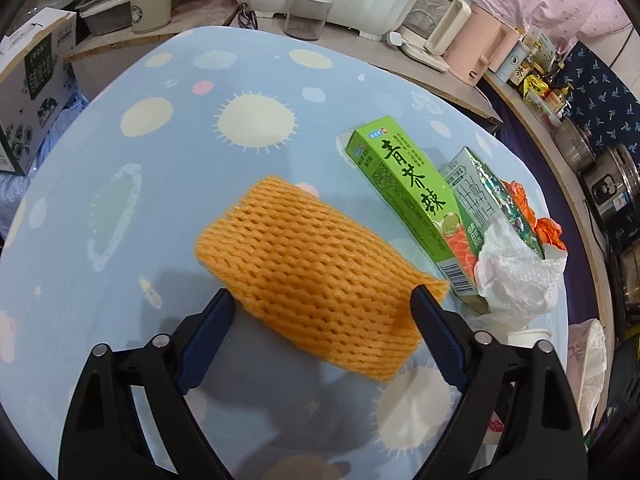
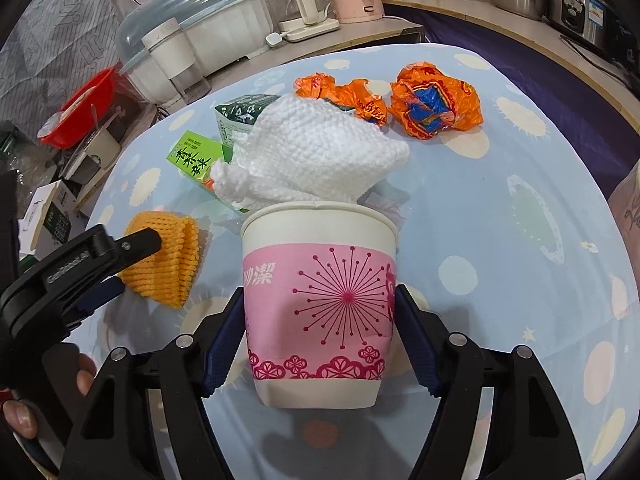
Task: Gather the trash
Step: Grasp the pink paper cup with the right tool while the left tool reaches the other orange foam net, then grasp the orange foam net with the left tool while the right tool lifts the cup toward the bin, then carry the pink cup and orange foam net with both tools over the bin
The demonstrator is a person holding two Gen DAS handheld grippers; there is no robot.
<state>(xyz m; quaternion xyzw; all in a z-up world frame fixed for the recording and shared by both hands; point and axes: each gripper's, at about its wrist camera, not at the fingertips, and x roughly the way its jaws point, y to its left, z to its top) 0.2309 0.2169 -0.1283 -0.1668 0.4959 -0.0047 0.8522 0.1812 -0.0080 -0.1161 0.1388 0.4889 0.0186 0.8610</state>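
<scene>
Only our right wrist view shows the paper cup (image 2: 320, 304) upright between the right gripper (image 2: 320, 336) fingers, which press its sides, and two crumpled orange wrappers (image 2: 436, 106) behind. Our left gripper (image 1: 322, 308) fingers straddle the orange foam net (image 1: 312, 272), spread wide, barely touching; its long axis runs diagonally across the table (image 1: 160, 160). The green box (image 1: 404, 184), carton and white foam wrap (image 2: 316, 152) crowd beside it.

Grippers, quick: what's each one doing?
Left gripper: open around the orange foam net.
Right gripper: closed on the paper cup.
</scene>
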